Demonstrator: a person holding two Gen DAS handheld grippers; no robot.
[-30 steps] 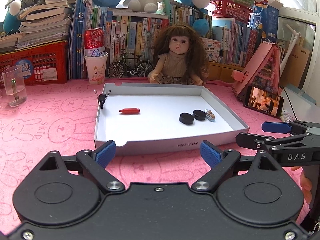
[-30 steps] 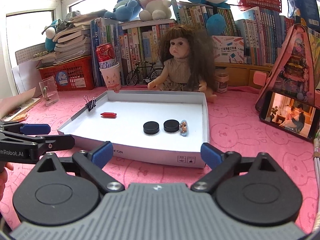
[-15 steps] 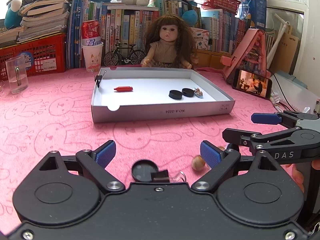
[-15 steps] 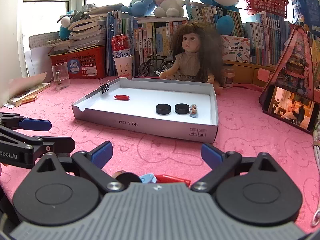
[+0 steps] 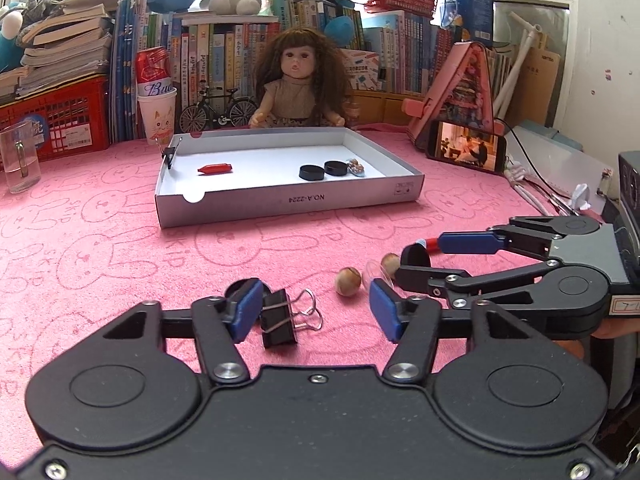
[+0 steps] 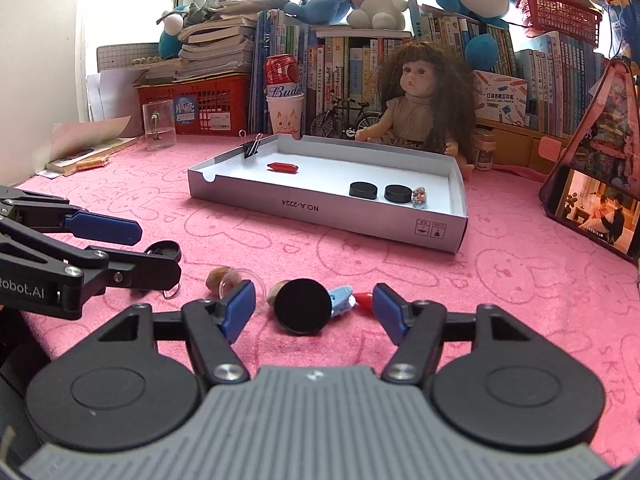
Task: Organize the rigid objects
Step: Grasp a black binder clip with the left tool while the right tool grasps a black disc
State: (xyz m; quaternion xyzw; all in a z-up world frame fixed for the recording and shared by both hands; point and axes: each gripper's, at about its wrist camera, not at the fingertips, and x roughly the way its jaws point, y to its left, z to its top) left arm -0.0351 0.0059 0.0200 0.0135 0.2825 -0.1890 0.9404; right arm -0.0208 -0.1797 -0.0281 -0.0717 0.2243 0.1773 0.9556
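Tongs on both sides have just been narrowing but grip nothing yet. Left tongs (image 5: 314, 310) straddle the binder clip (image 5: 280, 320) on the worktop (image 5: 120, 248); centre it first. Right tongs (image 6: 314, 308) bracket the black disc (image 6: 303, 306); lift both to the white tray (image 6: 440, 226).

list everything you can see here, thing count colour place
box lid tray: 1, white and grey, mid cloth
red capsule: 1, inside tray, left part
black discs: 2, inside tray, right part
clear bead capsule: 1, in tray beside the discs
binder clip: 1, black, on tray's left wall
loose binder clip: 1, black, between left gripper fingers
loose black disc: 1, between right gripper fingers
nuts: 2, brown, near cloth
blue clip: 1, beside loose disc
doll: 1, behind tray
phone: 1, playing video, right
cloth: 1, pink
left gripper: 1, black, jaws just closing, not pressing
right gripper: 1, same
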